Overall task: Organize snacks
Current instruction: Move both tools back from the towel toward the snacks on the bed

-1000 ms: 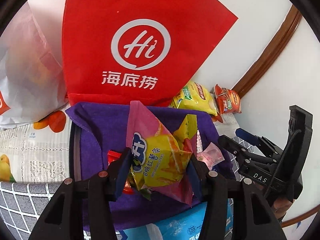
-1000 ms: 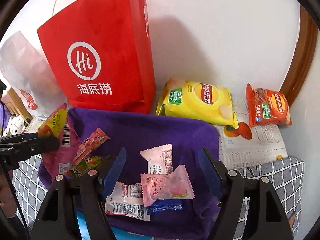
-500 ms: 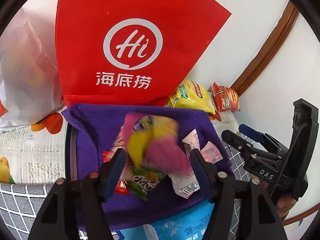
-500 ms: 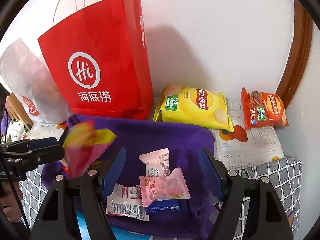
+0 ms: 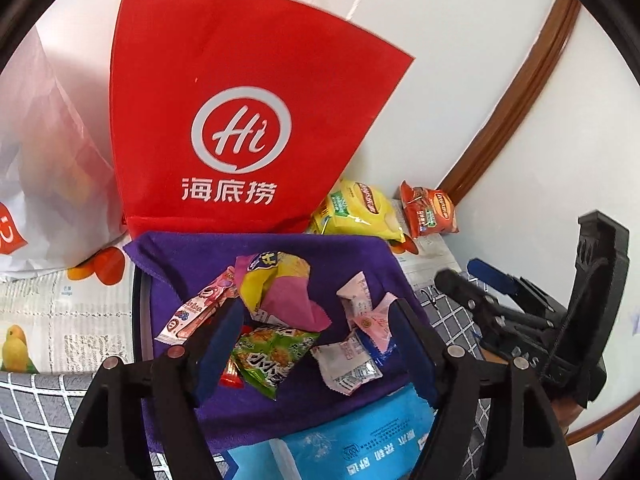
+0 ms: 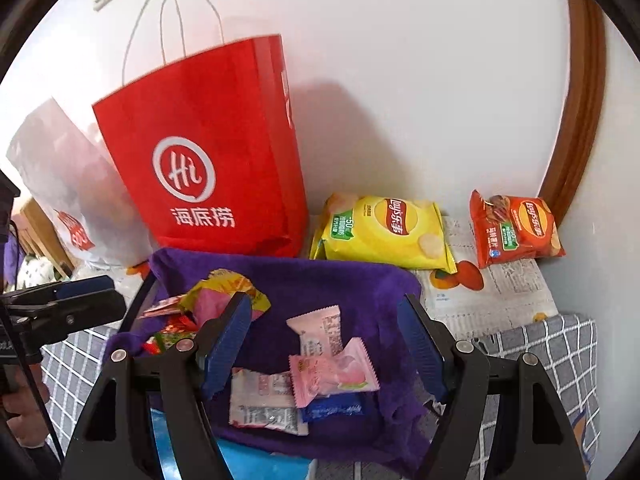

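Dropped pink-yellow snack bag (image 5: 276, 288) lies beyond opening left claw (image 5: 316, 344).

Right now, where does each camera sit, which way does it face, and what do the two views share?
Left wrist: rides the left claw, looking down over its own opening fingers at the purple cloth, nothing between them; the right claw shows at the right edge.
Right wrist: rides the right claw, open over the pink peach candy; the left claw and a hand show at the left.
Shared: red Haidilao bag, yellow Lay's bag, orange Lay's bag.
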A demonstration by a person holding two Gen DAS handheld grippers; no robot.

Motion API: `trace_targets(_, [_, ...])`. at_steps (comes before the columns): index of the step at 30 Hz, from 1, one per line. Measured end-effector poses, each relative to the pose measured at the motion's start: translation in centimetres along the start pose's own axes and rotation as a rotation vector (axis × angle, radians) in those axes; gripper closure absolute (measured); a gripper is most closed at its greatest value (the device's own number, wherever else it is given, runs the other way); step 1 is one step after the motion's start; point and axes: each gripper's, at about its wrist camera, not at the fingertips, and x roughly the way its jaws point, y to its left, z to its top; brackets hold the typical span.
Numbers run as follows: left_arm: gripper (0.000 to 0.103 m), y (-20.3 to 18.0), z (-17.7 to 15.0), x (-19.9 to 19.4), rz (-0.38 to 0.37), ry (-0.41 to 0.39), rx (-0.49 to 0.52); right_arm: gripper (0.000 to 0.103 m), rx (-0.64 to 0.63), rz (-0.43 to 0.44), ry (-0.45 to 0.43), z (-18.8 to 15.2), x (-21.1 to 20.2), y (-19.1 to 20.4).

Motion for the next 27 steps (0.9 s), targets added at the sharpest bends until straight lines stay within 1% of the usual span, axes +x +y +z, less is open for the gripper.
trace_targets(2, [0.030, -0.5, -0.1, -0.4, -0.002, -0.007, 0.006, 0.028, -0.006, 0.004, 0.004, -0.7, -1.1, 0.1])
trace_targets(4, [0.030, -1.2, -0.1, -0.8, -0.003, -0.012, 0.017, 0.028, -0.018, -0.011, 0.006, -1.5, -2.2, 0.4])
trace_targets(9, [0.030, -3.3, -0.5, -2.4, 0.023, -0.039, 0.076, 0.028, -0.020, -0.040, -0.009, -3.7, -5.9, 0.5])
trace_targets(11, [0.030, -4.1, -0.6, -3.1, 0.030, -0.056, 0.096, 0.028, -0.044, -0.054, -0.014, -4.7, -7.5, 0.7])
trace_targets(13, [0.030, -4.6, -1.1, -4.1, 0.029, -0.068, 0.097, 0.028, -0.075, -0.084, -0.034, -5.7, -9.0, 0.9])
trace_targets(15, [0.030, -4.9, -2.0, -5.0, 0.018, -0.061, 0.094, 0.028, -0.088, -0.101, -0.055, -6.9, -10.4, 1.1])
trace_targets(17, [0.030, -5.1, -2.9, -5.7, 0.020, -0.054, 0.100, 0.028, -0.085, -0.093, -0.062, -7.9, -11.4, 1.1])
trace_targets(21, [0.030, -5.1, -5.1, -7.7, 0.053, -0.065, 0.111, 0.028, -0.054, -0.066, -0.064, -9.9, -12.2, 1.1])
trace_targets(24, [0.030, -4.5, -6.9, -9.1, 0.071, -0.063, 0.115, 0.028, -0.023, -0.053, -0.055, -11.3, -12.2, 1.2])
trace_targets(27, [0.030, -3.6, -8.6, -10.2, 0.082, -0.066, 0.097, 0.028, 0.010, -0.014, -0.030, -12.5, -12.2, 1.3])
